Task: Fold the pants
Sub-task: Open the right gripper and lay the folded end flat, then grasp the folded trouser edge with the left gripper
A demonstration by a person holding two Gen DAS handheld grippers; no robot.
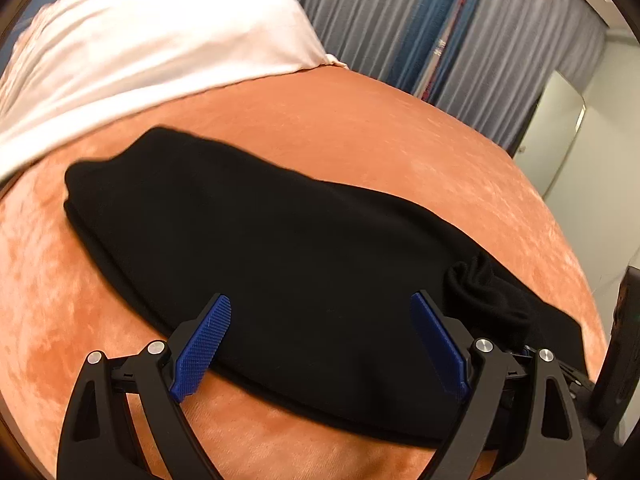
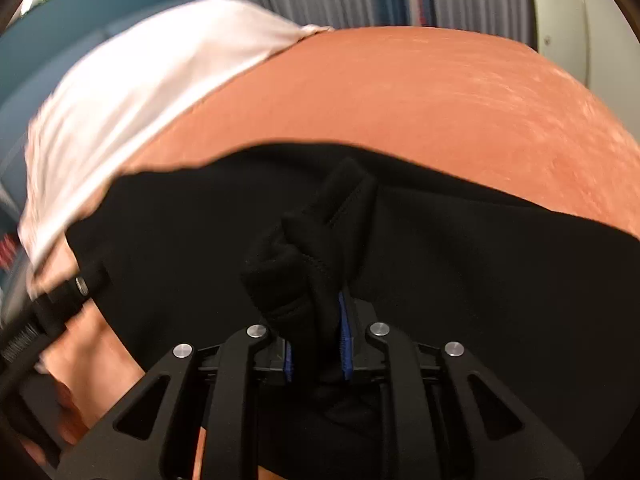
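We hold our left tongs (image 1: 320, 344) spread apart over the black pants (image 1: 260, 240) while our right tongs (image 2: 318, 344) pinch a bunched fold of them.

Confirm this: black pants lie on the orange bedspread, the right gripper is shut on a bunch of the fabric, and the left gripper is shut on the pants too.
Not quite. The left gripper is open, jaws spread wide over the black pants, as the left wrist view shows. The rest stands: pants on the orange bedspread, right gripper shut on bunched fabric.
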